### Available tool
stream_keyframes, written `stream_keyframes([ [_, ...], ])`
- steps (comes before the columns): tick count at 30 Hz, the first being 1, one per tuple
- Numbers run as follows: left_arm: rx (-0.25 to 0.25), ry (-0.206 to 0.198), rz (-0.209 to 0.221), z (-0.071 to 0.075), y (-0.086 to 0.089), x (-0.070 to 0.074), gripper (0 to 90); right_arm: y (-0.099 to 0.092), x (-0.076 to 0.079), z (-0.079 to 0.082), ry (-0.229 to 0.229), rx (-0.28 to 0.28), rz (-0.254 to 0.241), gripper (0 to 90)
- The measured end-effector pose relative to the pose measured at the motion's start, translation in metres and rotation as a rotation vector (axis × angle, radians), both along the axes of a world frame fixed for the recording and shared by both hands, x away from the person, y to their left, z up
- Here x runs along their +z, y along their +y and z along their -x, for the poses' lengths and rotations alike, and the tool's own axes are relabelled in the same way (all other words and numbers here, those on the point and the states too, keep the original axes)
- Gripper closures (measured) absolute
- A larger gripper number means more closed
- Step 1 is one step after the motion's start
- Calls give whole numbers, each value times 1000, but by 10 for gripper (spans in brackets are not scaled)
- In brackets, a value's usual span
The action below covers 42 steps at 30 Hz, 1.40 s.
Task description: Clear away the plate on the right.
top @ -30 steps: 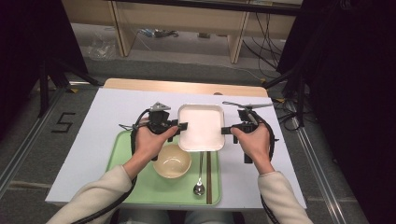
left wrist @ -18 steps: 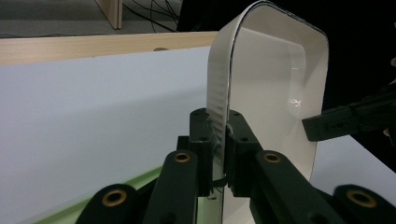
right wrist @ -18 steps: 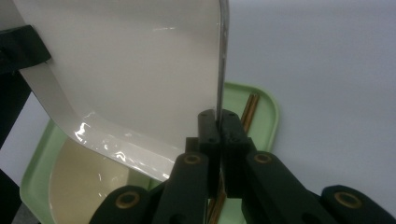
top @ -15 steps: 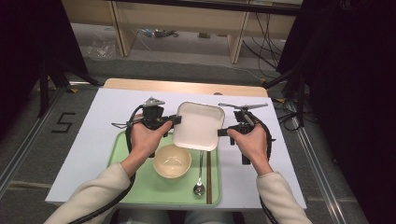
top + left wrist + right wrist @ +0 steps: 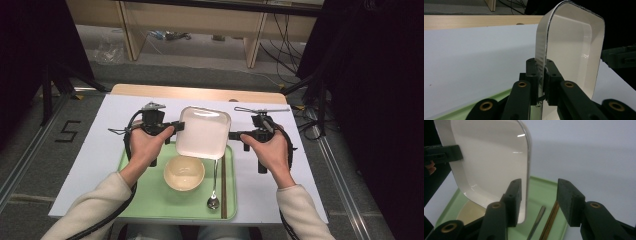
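Note:
A white square plate (image 5: 204, 132) hangs tilted above the far end of a green tray (image 5: 145, 196). My left gripper (image 5: 178, 126) is shut on the plate's left rim; in the left gripper view its pads (image 5: 550, 72) pinch the thin edge of the plate (image 5: 574, 50). My right gripper (image 5: 234, 135) sits at the plate's right edge, and its jaws have just been opening. In the right gripper view the rim of the plate (image 5: 494, 165) stands in the gap close to one pad (image 5: 515, 195), and the other pad is well clear of it.
On the tray lie a cream bowl (image 5: 184, 173), a metal spoon (image 5: 214, 192) and brown chopsticks (image 5: 223, 182). The tray rests on a white sheet (image 5: 85, 155) over a wooden table. Dark stands and cables flank the table.
The plate has risen off the table and tilted, and it has shifted slightly left. The right gripper's jaws have come apart from the plate's right rim, while the left gripper has closed on the left rim.

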<state>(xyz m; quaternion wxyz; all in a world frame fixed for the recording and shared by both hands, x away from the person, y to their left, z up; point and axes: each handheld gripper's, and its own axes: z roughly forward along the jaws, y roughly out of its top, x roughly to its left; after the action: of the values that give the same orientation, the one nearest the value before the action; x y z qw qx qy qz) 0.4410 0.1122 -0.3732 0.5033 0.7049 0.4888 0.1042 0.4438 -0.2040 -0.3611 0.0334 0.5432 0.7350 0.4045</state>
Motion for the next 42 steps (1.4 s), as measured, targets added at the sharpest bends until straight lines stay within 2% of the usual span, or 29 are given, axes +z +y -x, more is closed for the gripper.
stream_keyframes([
  [2, 4, 4, -4, 0, 3, 0, 838, 0, 3, 2, 19, -23, -12, 555],
  [3, 6, 8, 1, 0, 4, -1, 838, -1, 2, 0, -7, -16, -11, 552],
  [4, 5, 12, -2, 0, 5, -1, 839, -3, 3, 0, -1, -24, 5, 549],
  [5, 6, 13, 2, 0, 7, -1, 839, -4, 2, 0, -14, -21, -13, 548],
  [7, 9, 14, 2, 1, 8, -1, 839, -6, 4, -1, -10, -36, -22, 544],
  [8, 11, 18, 5, 1, 9, -1, 839, -9, 4, -2, -22, -34, -11, 544],
  [9, 11, 19, 6, 1, 11, -1, 839, -10, 4, -2, -9, -48, -32, 544],
  [11, 14, 23, 8, 1, 13, -1, 839, -13, 6, -2, -3, -62, -31, 544],
  [13, 21, 28, 8, 1, 15, -2, 839, -18, 5, -4, -27, -60, -23, 544],
  [14, 21, 28, 6, 1, 16, -2, 839, -19, 6, -4, -15, -81, -30, 544],
  [16, 22, 34, 8, 1, 18, -2, 839, -23, 5, -6, -29, -78, -22, 545],
  [17, 22, 35, 10, 2, 19, -1, 839, -24, 6, -5, 0, -102, -41, 544],
  [18, 23, 34, 11, 2, 20, -1, 839, -28, 4, -8, -40, -88, -29, 545],
  [23, 25, 38, 10, 3, 23, 1, 839, -34, -2, -11, 8, -150, -29, 546],
  [25, 22, 36, 6, 4, 25, 2, 839, -37, -4, -13, 8, -157, -23, 546],
  [26, 26, 38, 10, 4, 26, 2, 839, -40, -5, -14, -12, -143, -16, 546],
  [28, 26, 37, 10, 4, 27, 3, 839, -41, -7, -15, -5, -164, -10, 546],
  [31, 29, 45, 13, 5, 30, 4, 839, -42, -6, -15, 20, -184, -25, 545],
  [32, 30, 47, 13, 5, 31, 5, 839, -43, -6, -15, 22, -193, 2, 545],
  [33, 28, 46, 12, 5, 32, 5, 839, -44, -8, -16, 18, -183, -21, 545],
  [34, 32, 48, 12, 6, 33, 5, 839, -46, -10, -18, -6, -173, -15, 545],
  [35, 34, 50, 17, 6, 34, 5, 839, -48, -10, -18, -10, -169, 0, 545],
  [36, 34, 49, 15, 7, 36, 6, 839, -45, -9, -17, 23, -198, -20, 545],
  [37, 34, 53, 18, 7, 37, 6, 839, -46, -9, -17, 28, -197, -23, 545],
  [38, 38, 57, 22, 7, 39, 6, 839, -48, -10, -18, 11, -193, -6, 545],
  [39, 37, 57, 21, 7, 40, 6, 839, -48, -9, -17, 26, -201, -13, 545],
  [40, 37, 59, 21, 8, 41, 6, 839, -49, -9, -17, 16, -200, -11, 545],
  [41, 37, 63, 19, 8, 44, 5, 840, -49, -9, -17, 26, -210, -15, 545],
  [42, 39, 67, 22, 9, 45, 5, 839, -51, -10, -18, 3, -200, -8, 545],
])
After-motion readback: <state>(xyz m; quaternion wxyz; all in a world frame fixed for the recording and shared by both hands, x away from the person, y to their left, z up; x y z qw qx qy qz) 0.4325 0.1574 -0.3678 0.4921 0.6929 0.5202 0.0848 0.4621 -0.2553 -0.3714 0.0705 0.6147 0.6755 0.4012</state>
